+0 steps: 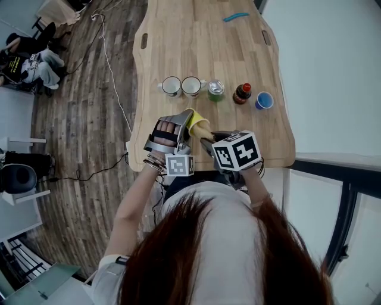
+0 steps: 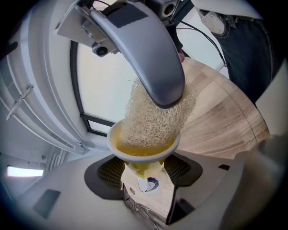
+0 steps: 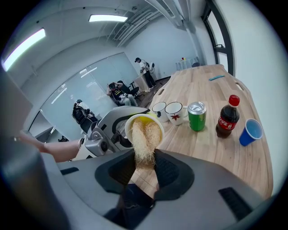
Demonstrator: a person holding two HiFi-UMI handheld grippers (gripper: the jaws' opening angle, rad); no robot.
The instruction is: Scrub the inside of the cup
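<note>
A yellow cup with a white rim (image 2: pixel 144 150) is tipped on its side over the near edge of the wooden table (image 1: pixel 178 47). My left gripper (image 2: pixel 144 170) is shut on its base. A straw-coloured loofah scrubber (image 3: pixel 145 134) reaches into the cup's mouth (image 3: pixel 144 120), and my right gripper (image 3: pixel 144 162) is shut on its near end. In the head view the cup (image 1: pixel 197 121) sits between the left gripper (image 1: pixel 174 134) and the right gripper (image 1: pixel 209 143). The scrubber (image 2: pixel 155 114) hides most of the cup's inside, and the cup's bottom cannot be seen.
A row stands across the table's middle: two white mugs (image 1: pixel 171 86) (image 1: pixel 191 86), a green can (image 1: pixel 215 90), a cola bottle (image 1: pixel 242 93) and a blue cup (image 1: pixel 264 100). A blue object (image 1: pixel 236 16) lies at the far end. Cables run over the floor at the left.
</note>
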